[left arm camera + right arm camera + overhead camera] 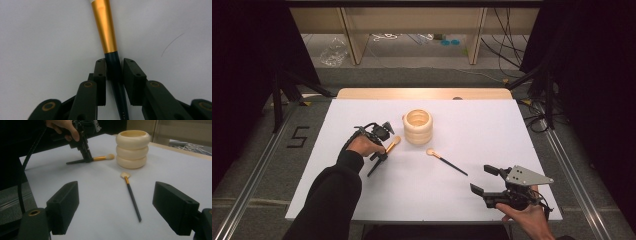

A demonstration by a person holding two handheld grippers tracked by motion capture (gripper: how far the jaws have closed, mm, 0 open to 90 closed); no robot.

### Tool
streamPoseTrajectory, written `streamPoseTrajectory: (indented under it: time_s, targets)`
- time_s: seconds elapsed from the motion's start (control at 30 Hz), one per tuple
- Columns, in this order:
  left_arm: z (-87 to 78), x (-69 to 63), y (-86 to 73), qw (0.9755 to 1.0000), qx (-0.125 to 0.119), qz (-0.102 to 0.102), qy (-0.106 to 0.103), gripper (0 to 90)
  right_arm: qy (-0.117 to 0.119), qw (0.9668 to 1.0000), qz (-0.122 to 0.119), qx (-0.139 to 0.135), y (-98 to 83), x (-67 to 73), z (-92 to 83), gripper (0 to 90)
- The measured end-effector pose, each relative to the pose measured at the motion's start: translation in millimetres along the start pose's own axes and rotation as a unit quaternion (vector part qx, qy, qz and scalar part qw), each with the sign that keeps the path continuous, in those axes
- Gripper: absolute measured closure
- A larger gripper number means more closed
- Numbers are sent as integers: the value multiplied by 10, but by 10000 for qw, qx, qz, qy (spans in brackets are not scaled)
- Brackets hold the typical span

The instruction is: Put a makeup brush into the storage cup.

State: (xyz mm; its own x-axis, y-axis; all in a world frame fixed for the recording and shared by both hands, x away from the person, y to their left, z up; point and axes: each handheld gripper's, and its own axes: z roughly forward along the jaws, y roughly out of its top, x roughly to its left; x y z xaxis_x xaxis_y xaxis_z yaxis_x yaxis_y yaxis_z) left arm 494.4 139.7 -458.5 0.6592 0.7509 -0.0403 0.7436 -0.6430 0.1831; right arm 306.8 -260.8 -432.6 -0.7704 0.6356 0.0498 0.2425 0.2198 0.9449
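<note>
A make-up brush (105,27) with a gold ferrule and a black handle lies at a slant on the white table, left of a cream ribbed holder (418,126). My left gripper (382,155) points down at it and is shut on the black handle (114,68), just behind the ferrule. A second, thinner brush (447,161) with a fan-shaped pale head lies loose near the middle of the table. My right gripper (484,180) hovers open near the front right corner, with nothing between its jaws. In the right gripper view the thin brush (131,195) lies ahead, and the holder (132,148) stands behind it.
The white table top (492,125) has a wooden strip along its far edge. Metal rails run along the floor on both sides, and dark curtains hang left and right. Wooden shelving and cables stand beyond the table.
</note>
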Motion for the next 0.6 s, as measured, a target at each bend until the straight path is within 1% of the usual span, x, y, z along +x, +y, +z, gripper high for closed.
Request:
streamPoseTrajectory:
  time_s: [0.03,0.07,0.2,0.23,0.27,0.3,0.33,0.37,0.4,0.43,0.5,0.6]
  targets:
    - [13,5,1,10000,-52,39,14,735,8,10000,-3,-1,0,-1,0,223]
    - [4,10,11,10000,30,61,0,735,8,10000,-3,-1,0,-1,0,223]
    - [0,27,21,9999,122,115,10,761,29,10000,5,20,0,5,-1,228]
    - [-6,34,27,9997,182,164,21,772,32,10000,0,27,0,5,0,229]
    - [10,21,27,9999,74,74,16,776,36,10000,4,29,-1,5,1,228]
    - [14,21,29,10000,59,80,10,776,36,10000,4,29,-1,5,1,228]
    - [4,32,35,9997,147,170,28,778,40,10000,6,34,-1,7,1,229]
    - [12,18,40,9999,107,120,8,780,42,10000,1,36,0,9,0,230]
    - [12,18,40,9999,107,120,8,781,28,9999,23,143,5,13,-15,231]
    - [5,24,44,9996,177,204,24,781,32,9999,20,136,5,14,-14,231]
    - [-2,29,52,9993,250,283,36,782,39,9999,17,154,7,13,-17,232]
    - [-6,31,64,9991,294,310,36,783,46,9999,24,154,7,14,-16,233]
